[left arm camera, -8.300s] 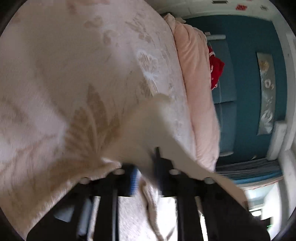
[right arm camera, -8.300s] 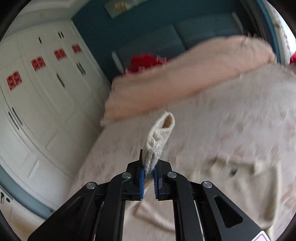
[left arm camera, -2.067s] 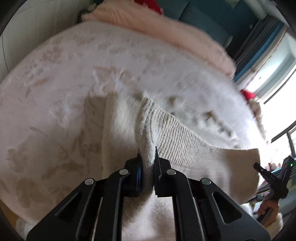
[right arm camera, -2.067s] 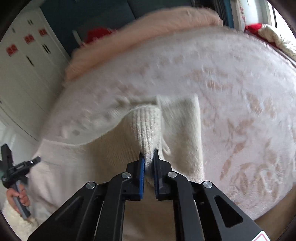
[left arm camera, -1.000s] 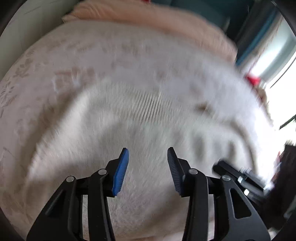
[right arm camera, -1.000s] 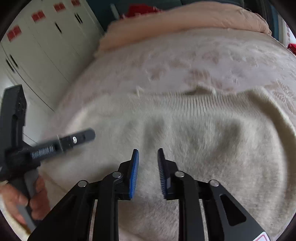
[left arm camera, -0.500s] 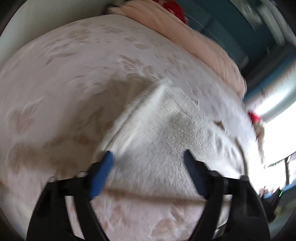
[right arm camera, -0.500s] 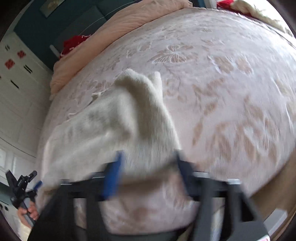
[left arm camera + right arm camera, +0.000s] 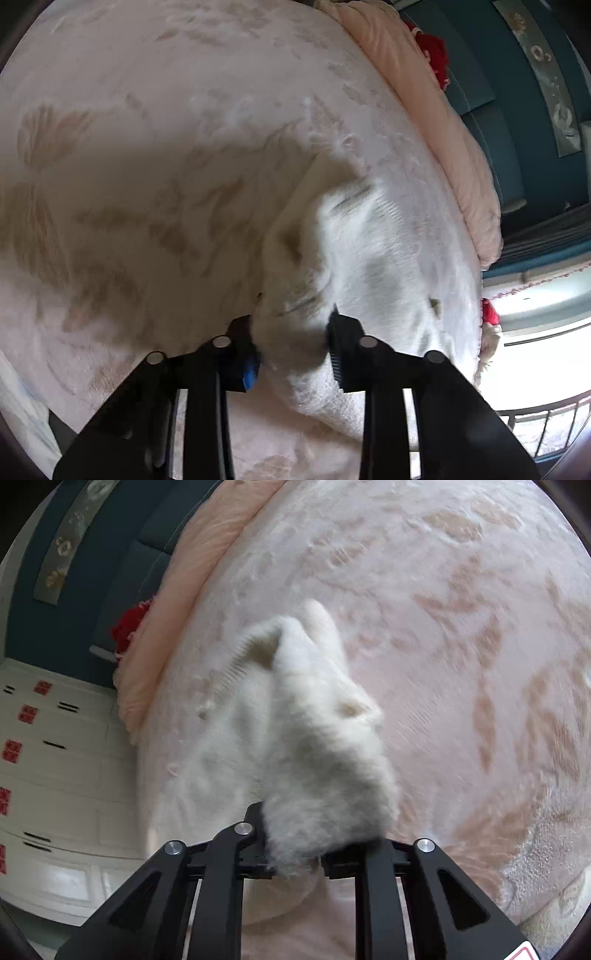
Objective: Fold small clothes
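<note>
A: What is the left hand-held gripper (image 9: 293,341) doing?

B: Its jaws are standing part open with a bunched edge of the cream sweater (image 9: 369,258) sitting between them. Whether they are pinching it yet, I cannot tell. The right hand-held gripper (image 9: 295,853) is similar: a fluffy fold of the sweater (image 9: 314,757) is filling the gap and hiding the pads, so I am not calling that grip either.

A: Where is the sweater lying?

B: It is lying on the bed (image 9: 147,184), gathered up toward both grippers, with the ribbed edge pointing away.

A: How far along is the folding?

B: I am judging it as midway. The garment is looking doubled once, but it is still lumpy, so another fold and some smoothing are remaining.

A: And the surroundings?

B: The bed is wearing a pale floral cover, a pink quilt (image 9: 177,609) is lying along its far edge, and a teal wall (image 9: 517,92) and white cupboards (image 9: 55,775) are standing beyond.
</note>
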Motion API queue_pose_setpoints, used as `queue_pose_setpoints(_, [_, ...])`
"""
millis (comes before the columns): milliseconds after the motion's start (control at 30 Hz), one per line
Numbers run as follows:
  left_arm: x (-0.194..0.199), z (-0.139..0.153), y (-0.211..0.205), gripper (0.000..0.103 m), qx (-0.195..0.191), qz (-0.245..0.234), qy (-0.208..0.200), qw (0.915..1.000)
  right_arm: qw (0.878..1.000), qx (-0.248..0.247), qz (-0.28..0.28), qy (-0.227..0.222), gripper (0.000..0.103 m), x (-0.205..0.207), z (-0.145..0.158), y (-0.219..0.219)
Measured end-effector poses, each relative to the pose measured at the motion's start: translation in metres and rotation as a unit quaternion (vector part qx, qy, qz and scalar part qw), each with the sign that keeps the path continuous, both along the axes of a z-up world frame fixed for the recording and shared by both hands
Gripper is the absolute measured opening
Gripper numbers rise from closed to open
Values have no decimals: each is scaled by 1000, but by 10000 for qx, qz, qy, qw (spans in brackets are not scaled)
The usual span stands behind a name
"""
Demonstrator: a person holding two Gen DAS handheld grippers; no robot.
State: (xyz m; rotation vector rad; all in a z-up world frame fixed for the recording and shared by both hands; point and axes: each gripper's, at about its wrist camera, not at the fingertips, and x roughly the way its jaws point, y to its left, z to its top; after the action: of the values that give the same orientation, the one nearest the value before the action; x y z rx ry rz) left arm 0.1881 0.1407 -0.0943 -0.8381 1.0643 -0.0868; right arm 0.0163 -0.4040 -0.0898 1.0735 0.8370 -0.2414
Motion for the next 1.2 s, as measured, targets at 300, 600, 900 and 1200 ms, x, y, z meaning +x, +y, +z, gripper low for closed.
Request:
queue_pose_setpoints(300, [-75,43,36,21,945,-667,200,9931,9864,-956,1177,629,16,-70,33,45])
queue_pose_setpoints(600, [-88,51,29,46,1832,-781,-235,9797,9667,-2167,843,1067,60,-121,62,33])
queue_pose_setpoints(900, [39,58,-34,82,2009,-1407,-631,9674,9454,-2681,1744,631,75,28,69,40])
queue_pose_setpoints(1200, [81,-11,-54,13,1899,-1903,359,9625,9557,-1913,1928,1137,13,102,1,40])
